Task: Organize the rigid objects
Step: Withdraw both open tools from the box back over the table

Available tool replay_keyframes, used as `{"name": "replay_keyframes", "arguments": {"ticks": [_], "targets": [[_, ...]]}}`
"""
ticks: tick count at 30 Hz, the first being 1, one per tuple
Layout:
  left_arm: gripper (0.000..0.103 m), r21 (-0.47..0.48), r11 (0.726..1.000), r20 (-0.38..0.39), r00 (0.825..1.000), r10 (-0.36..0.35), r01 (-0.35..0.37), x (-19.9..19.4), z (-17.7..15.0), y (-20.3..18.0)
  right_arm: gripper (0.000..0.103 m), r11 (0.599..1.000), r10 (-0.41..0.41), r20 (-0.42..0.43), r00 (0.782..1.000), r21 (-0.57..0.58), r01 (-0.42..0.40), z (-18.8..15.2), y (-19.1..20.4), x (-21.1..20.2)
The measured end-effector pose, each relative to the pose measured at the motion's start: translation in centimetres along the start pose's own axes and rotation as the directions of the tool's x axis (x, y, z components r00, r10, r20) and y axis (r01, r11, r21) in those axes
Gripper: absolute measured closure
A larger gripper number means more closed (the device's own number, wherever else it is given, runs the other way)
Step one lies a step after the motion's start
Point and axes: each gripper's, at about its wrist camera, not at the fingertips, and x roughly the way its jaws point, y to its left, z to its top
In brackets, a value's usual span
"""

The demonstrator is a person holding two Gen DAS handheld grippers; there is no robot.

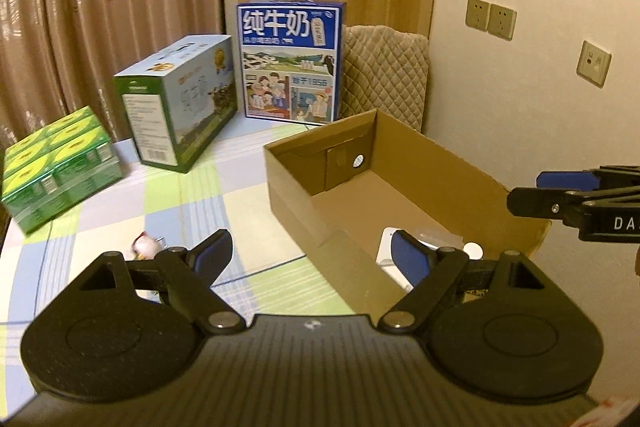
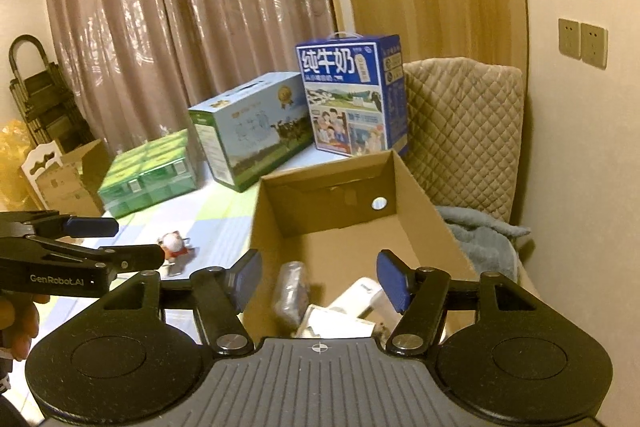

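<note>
In the left wrist view, the left gripper (image 1: 310, 253) has its fingers spread wide and released, with nothing between them. The open cardboard box (image 1: 300, 211) lies on the checked bench (image 1: 224, 183) at about 1 o'clock from the fingers; a white item (image 1: 386, 247) is inside near its close end. A small red-and-white toy (image 1: 146, 246) lies on the bench at 10 o'clock, just behind the left finger. The right gripper (image 1: 524, 193) comes in at 3 o'clock above the box wall.

In the right wrist view, the right gripper (image 2: 318, 279) hangs over the close end of the cardboard box (image 2: 416, 183), fingers apart and released. Below them, inside the box, lie a clear-wrapped pack (image 2: 290, 293) and white items (image 2: 360, 297). The left gripper (image 2: 138, 241) shows at 9 o'clock, near the toy (image 2: 174, 245)
</note>
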Motion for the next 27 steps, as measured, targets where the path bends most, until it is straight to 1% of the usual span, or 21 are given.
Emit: {"name": "replay_keyframes", "arguments": {"ticks": [3,11,20,27], "targets": [[0.019,-0.019,1.0,0.005,1.0,0.009,-0.009,-1.7,-0.9,0.9,0.041,1.0,-0.003,0.007,1.0,0.005,0.003,-0.2,1.4,-0.9],[0.019,-0.07,0.996,0.005,0.999,0.048,-0.048,-5.2,-3.6,3.9,0.039,1.0,0.025,-0.004,1.0,-0.009,-0.025,-0.8,4.9,-1.8],[0.019,-0.124,0.986,-0.001,0.994,0.111,-0.111,-7.5,-5.7,7.9,0.038,0.998,0.052,-0.012,0.999,-0.025,-0.052,-0.9,7.6,-1.5],[0.019,-0.151,0.973,-0.002,0.985,0.175,-0.173,-9.1,-7.7,11.4,0.038,0.997,0.071,-0.018,0.997,-0.025,-0.072,-1.5,9.0,-0.9]]}}
